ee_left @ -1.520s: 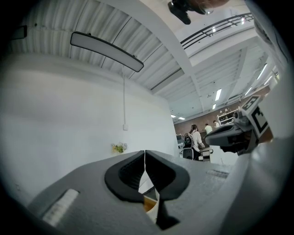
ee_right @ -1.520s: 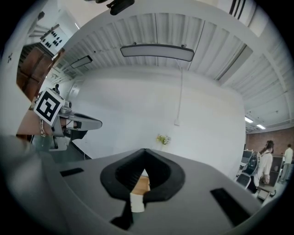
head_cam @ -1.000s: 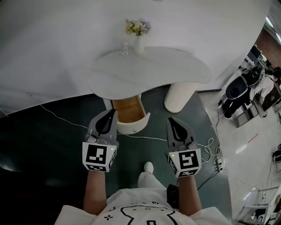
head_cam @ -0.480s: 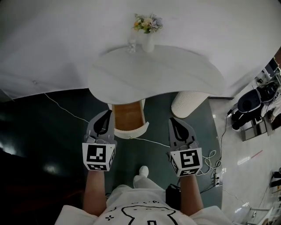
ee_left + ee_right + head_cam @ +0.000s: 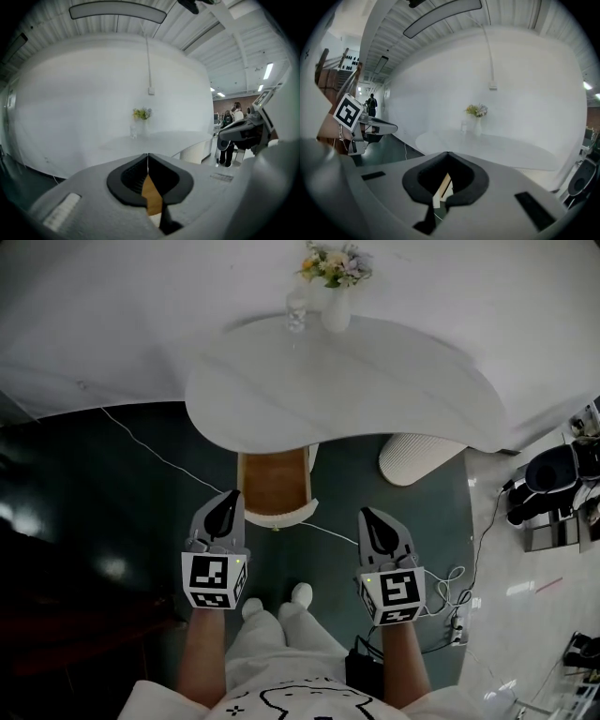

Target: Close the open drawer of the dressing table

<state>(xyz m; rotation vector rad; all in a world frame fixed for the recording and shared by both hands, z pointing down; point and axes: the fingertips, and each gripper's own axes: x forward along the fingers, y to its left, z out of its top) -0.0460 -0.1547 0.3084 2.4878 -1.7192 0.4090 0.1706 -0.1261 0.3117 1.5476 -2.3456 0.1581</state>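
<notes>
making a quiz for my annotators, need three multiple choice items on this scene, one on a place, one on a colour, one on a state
1. Where is the vase?
A in the drawer
B at the far edge of the tabletop
C on the floor

2. What colour is the inside of the drawer?
A blue
B black
C wood brown

3. How do the jaws of the left gripper stand?
A shut, empty
B wide open
C shut on a handle

Answers:
1 B: the vase stands beside the glass at the top's back rim.
2 C: the pulled-out drawer shows a brown wood floor.
3 A: in the left gripper view the tips meet with nothing between them.
</notes>
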